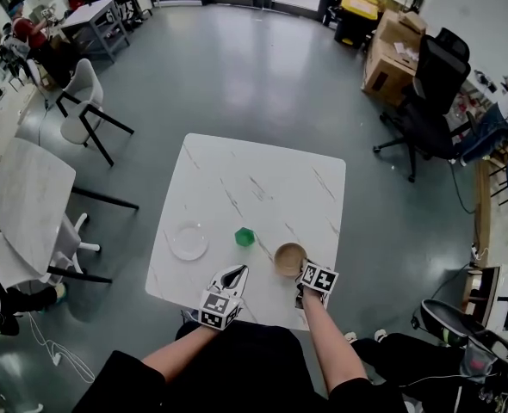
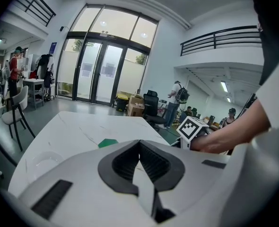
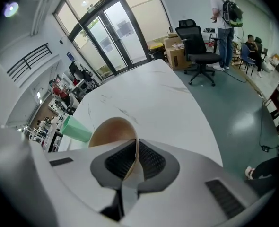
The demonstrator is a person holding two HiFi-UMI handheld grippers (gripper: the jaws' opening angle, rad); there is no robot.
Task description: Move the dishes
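A tan bowl [image 1: 289,259] sits near the front right of the white marble table [image 1: 263,188]. My right gripper [image 1: 303,275] is shut on the bowl's near rim; in the right gripper view the rim of the bowl [image 3: 112,129] is pinched between the black pads [image 3: 151,161]. A white plate [image 1: 188,241] lies at the front left, and a green cup [image 1: 244,237] stands between plate and bowl. My left gripper [image 1: 235,274] is shut with nothing in it, just in front of the cup [image 2: 107,143] and right of the plate [image 2: 49,159].
White chairs [image 1: 83,101] and a second white table [image 1: 26,198] stand to the left. A black office chair [image 1: 430,93] and cardboard boxes [image 1: 392,54] are at the far right. People stand in the background of both gripper views.
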